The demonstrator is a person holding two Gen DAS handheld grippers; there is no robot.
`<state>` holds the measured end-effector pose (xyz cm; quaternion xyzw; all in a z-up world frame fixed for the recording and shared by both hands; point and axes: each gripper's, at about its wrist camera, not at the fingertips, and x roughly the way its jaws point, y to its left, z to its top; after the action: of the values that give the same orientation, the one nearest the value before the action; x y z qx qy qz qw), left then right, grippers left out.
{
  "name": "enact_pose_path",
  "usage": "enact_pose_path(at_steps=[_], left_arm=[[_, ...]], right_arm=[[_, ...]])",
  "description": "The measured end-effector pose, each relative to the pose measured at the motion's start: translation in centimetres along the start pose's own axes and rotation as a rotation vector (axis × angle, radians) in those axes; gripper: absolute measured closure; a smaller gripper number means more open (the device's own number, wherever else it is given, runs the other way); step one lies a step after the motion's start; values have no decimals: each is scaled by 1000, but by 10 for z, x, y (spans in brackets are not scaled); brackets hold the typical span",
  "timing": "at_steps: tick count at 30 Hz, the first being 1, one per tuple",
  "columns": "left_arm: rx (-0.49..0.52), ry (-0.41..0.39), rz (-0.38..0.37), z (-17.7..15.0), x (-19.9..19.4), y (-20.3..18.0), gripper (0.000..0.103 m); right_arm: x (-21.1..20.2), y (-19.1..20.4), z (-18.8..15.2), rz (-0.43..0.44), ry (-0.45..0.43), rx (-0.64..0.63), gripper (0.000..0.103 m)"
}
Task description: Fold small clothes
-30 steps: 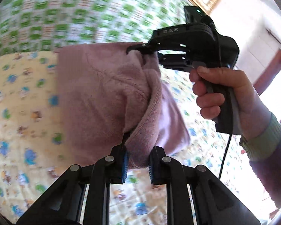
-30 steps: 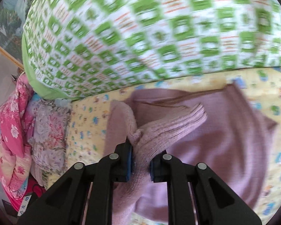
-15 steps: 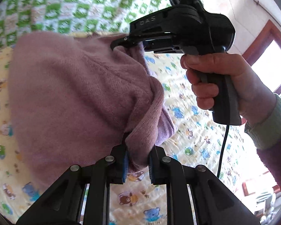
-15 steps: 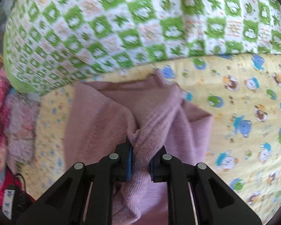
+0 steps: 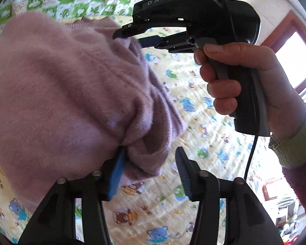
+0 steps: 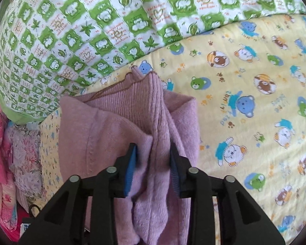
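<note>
A small pink knitted sweater (image 5: pixel 67 94) lies folded over on a yellow bear-print sheet (image 5: pixel 204 122). My left gripper (image 5: pixel 150 173) is open, with a fold of the sweater lying loose between its blue pads. My right gripper (image 6: pixel 153 168) is open too, its pads apart around a bunched ridge of the sweater (image 6: pixel 132 122). In the left wrist view the right gripper (image 5: pixel 132 37) shows at the sweater's far edge, held by a hand.
A green-and-white checked quilt (image 6: pixel 91 20) is piled along the back of the sheet (image 6: pixel 255 102). Pink floral bedding (image 6: pixel 8 153) lies at the left. A window (image 5: pixel 291 61) shows at the right.
Both grippers have opened and let go of the sweater. The sweater has come down onto the sheet, folded over itself.
</note>
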<state>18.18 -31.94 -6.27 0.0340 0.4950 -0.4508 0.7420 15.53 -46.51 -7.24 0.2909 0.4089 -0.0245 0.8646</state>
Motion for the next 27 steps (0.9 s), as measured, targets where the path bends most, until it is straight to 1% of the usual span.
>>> enact_pose_path(at_steps=[1,2,5,8,10,13,16,19,21,24,25,27], left_arm=[[7,-4,2,-3,-4,-4,46],[9,-7,-2,-3,-8,-6,46],[-1,-15,-13,-11,-21,-4,46],[-41,-28,2,-21,-37,7,45],[-73,-39,18,-31,-48,15,44],[-134,-57,55,-38,-60,39,42],[-206,-67,94,-42,-69,64,42],[-286,-90,115,-45,-77,91,42],[-328,-107,124,-40,-84,113,42],[-371,-106,129,-34,-80,126,41],[-380,-104,127,-34,-80,132,41],[-395,-93,128,-33,-75,140,41]], right_arm=[[-7,1,-4,-11,-17,-1,54],[-14,1,-9,-17,-33,-3,51],[-29,-2,-26,-7,-58,1,51],[-39,-5,-47,-6,-67,17,51],[-46,-6,-62,16,-74,33,51],[-52,-2,-85,79,-78,39,51],[-50,7,-103,148,-54,39,51],[-40,17,-112,157,-25,30,51],[-34,19,-116,174,-8,37,51],[-23,22,-118,161,6,35,51],[-19,22,-119,147,13,33,51],[-13,20,-120,134,30,38,67]])
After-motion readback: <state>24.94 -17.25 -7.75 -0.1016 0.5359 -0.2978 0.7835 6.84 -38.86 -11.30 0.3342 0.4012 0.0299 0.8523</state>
